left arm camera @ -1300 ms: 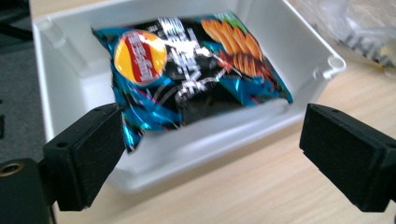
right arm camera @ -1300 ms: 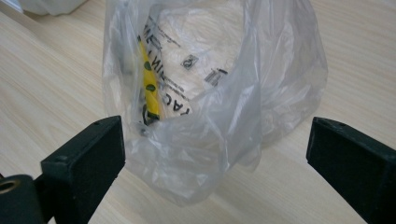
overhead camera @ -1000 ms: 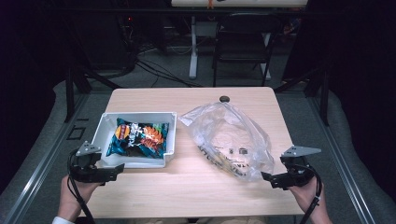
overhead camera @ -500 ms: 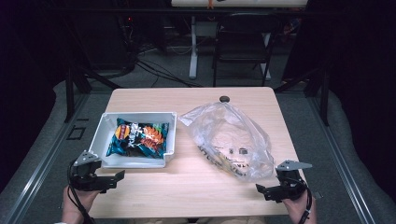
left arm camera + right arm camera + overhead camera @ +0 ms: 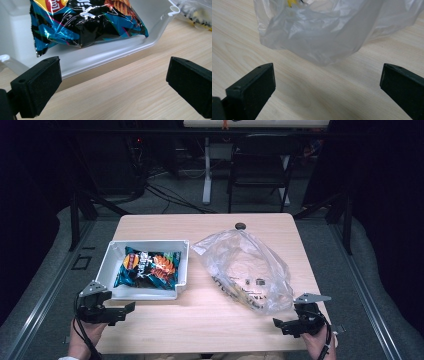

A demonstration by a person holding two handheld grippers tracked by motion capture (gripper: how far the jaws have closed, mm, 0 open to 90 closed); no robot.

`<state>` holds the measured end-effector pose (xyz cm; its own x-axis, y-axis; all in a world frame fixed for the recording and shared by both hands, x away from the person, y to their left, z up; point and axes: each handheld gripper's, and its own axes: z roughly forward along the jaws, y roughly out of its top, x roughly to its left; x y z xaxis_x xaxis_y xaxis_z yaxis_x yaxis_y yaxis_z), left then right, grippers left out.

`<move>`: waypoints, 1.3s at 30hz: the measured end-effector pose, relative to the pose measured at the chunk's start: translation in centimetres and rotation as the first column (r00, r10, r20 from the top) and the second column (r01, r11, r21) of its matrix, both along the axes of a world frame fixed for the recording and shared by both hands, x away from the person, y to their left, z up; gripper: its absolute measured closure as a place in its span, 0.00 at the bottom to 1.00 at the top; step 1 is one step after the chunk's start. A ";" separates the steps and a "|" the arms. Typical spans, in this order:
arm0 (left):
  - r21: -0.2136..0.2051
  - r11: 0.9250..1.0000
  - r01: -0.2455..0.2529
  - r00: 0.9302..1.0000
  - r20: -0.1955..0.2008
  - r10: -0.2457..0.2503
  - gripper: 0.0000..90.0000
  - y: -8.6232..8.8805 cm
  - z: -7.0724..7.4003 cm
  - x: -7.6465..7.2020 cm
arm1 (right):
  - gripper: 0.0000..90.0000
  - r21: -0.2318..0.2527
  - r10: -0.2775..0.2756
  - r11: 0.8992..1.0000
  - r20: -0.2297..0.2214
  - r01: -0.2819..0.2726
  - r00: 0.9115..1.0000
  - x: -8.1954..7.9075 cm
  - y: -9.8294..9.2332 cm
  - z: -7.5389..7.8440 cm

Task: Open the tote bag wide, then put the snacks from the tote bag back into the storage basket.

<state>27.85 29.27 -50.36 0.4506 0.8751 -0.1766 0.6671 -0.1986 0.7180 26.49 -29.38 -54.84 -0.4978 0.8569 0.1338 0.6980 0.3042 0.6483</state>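
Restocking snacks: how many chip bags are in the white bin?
1: a blue-and-black foil chip bag lies in the white plastic bin at table left; others beneath could be hidden.

Small dark round object [image 5: 240,225] at the wooden table's [image 5: 210,310] far edge.

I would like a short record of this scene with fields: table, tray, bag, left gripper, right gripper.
table: light wood; small dark round thing near its far edge
tray: white, on the table's left side, holding a chip bag
bag: clear plastic bag, crumpled, lying right of the tray
left gripper: open, empty, at the near left edge, facing the tray
right gripper: open, empty, at the near right edge, close to the plastic bag but apart from it
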 end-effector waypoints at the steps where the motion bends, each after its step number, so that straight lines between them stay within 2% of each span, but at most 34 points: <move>1: 0.002 1.000 0.008 1.000 -0.002 -0.008 0.00 0.0 -0.1 0.1 | 0.00 -0.009 -0.001 1.000 -0.011 0.001 1.000 0.1 0.0 -0.2; 4: 0.007 1.000 0.025 1.000 -0.014 -0.025 0.00 0.0 -0.3 0.2 | 0.00 0.003 0.012 1.000 -0.040 -0.012 0.999 0.6 0.1 -0.7; 7: 0.008 1.000 0.030 0.999 -0.030 -0.029 0.00 0.2 -0.3 0.1 | 0.00 0.004 0.023 1.000 -0.049 -0.023 0.999 0.9 0.3 -0.8; 11: -0.001 1.000 0.020 1.000 -0.013 -0.020 0.00 0.4 -0.2 -0.2 | 0.00 -0.006 0.039 0.999 -0.060 -0.040 0.997 1.0 0.6 -0.9; 21: 0.013 0.999 0.033 0.999 -0.032 -0.033 0.00 0.3 -0.3 0.1 | 0.00 -0.024 0.007 1.000 -0.030 -0.008 1.000 0.7 0.2 -0.5; 25: 0.004 1.000 0.027 0.999 -0.023 -0.026 0.00 0.2 -0.3 0.1 | 0.00 -0.046 -0.012 0.999 -0.009 0.011 1.000 0.5 0.2 -0.2; 27: 0.012 0.999 0.035 0.999 -0.030 -0.035 0.00 0.2 -0.3 0.2 | 0.00 -0.052 -0.014 0.999 -0.004 0.014 1.000 0.4 0.2 -0.1; 29: 0.006 1.000 0.031 0.999 -0.019 -0.030 0.00 0.1 -0.3 0.1 | 0.00 -0.062 -0.024 0.998 0.008 0.025 1.000 0.4 0.2 0.0; 39: 0.009 0.999 0.042 0.999 -0.018 -0.042 0.00 -0.1 -0.4 0.3 | 0.00 -0.077 -0.028 0.997 0.016 0.029 0.999 0.0 0.2 0.4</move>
<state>28.16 29.19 -50.72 0.4836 0.8572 -0.1771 0.6706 -0.2328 0.7044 26.49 -29.13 -54.47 -0.4746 0.8782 0.0593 0.6974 0.3341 0.6340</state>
